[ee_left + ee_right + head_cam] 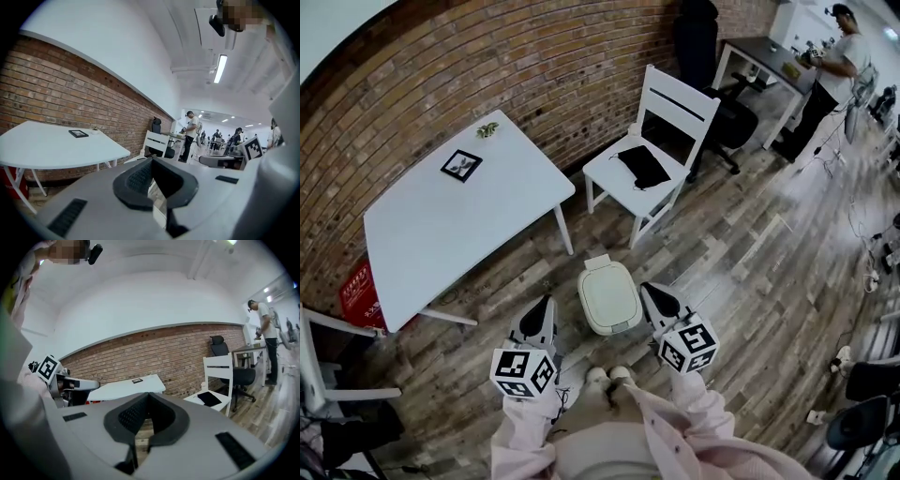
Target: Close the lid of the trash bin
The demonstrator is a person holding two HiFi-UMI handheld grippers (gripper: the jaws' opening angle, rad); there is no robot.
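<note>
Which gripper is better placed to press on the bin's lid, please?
Right, marginally: in the head view the right gripper looks nearer the bin than the left gripper, which shows floor between. The lid already looks down.

Small white trash bin (607,297), rounded-rectangular, lid shut flat on top, upright on wood floor, lower centre of frame.

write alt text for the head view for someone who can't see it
Seen from above, a small white trash bin with its lid down stands on a wood floor, between the left tool and right tool a person holds. Beyond are a white table, a white chair with a black cloth on its seat, and a brick wall.
</note>
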